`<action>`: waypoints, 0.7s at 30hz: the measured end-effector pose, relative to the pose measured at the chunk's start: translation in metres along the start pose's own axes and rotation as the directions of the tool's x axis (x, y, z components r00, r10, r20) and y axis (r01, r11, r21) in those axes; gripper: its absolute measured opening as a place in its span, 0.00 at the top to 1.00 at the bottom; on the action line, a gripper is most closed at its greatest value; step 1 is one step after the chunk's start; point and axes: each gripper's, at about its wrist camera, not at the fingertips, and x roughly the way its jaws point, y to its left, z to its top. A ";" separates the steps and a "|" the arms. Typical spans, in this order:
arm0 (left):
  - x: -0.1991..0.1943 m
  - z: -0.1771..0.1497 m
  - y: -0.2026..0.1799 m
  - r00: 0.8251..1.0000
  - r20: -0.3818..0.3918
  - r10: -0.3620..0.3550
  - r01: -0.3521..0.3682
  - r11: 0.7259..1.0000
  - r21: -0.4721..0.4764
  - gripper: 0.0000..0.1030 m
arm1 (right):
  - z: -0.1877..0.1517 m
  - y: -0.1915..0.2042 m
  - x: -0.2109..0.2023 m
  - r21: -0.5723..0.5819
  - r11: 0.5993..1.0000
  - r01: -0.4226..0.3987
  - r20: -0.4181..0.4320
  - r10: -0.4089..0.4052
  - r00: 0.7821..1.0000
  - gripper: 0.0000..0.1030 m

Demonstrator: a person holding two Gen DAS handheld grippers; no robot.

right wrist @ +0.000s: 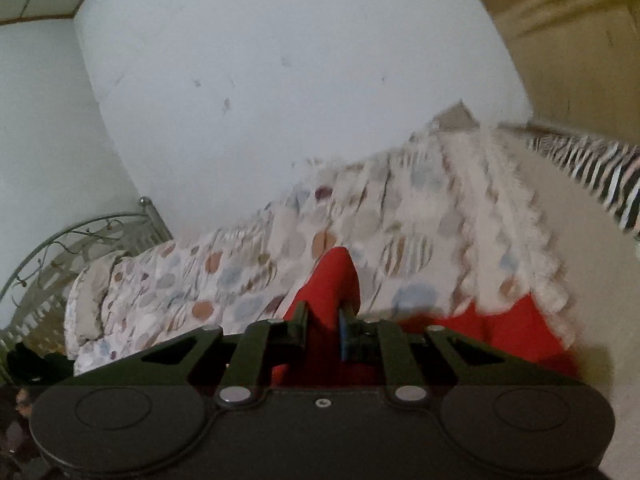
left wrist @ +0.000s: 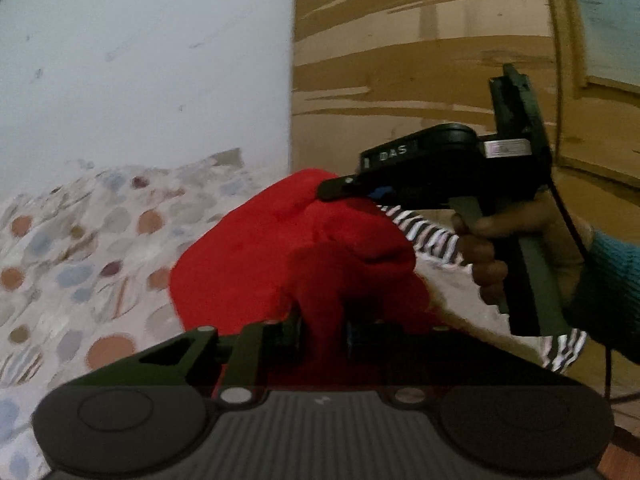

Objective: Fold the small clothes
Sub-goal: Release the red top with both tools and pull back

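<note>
Red cloth (left wrist: 256,264), a small soft garment, hangs bunched above the dotted bedspread (left wrist: 80,264), raised off it and pinched at two places. Seen from the left wrist, the left gripper (left wrist: 322,328) is clamped on a fold of this cloth, the fabric filling the narrow gap between its jaws and spilling back over the gripper body. Farther out over the bedspread, the right gripper (left wrist: 336,190) bites another edge of the same garment; a hand (left wrist: 500,248) in a teal knitted sleeve (left wrist: 612,280) grips its handle, and a black cable runs down from it. Seen from the right wrist, the right gripper's jaws stand close together with a ridge of red cloth (right wrist: 332,292) squeezed between them, more of it trailing off to the right above the bedspread (right wrist: 240,272). A black-and-white striped cloth (left wrist: 432,236) lies on the bedspread's far side, past the red one. Beyond the bedspread rises a pale wall (left wrist: 140,60), with a wooden panel (left wrist: 400,60) beside it and a metal bed frame (right wrist: 80,236) at one end.
</note>
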 end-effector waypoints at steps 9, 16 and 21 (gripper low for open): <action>0.040 0.008 -0.049 0.989 -0.084 -0.118 0.128 0.984 0.125 0.82 | 0.011 -0.061 -0.036 0.061 0.989 0.136 0.047 -0.139 0.989 0.86; 0.043 -0.014 -0.058 0.983 -0.116 -0.142 0.161 0.971 0.179 0.82 | -0.030 -0.101 -0.026 0.087 0.970 0.226 -0.063 -0.221 0.973 0.86; 0.033 -0.009 -0.052 0.986 -0.081 -0.147 0.156 0.980 0.120 0.72 | -0.041 -0.101 -0.028 0.103 0.966 0.237 -0.042 -0.233 0.971 0.86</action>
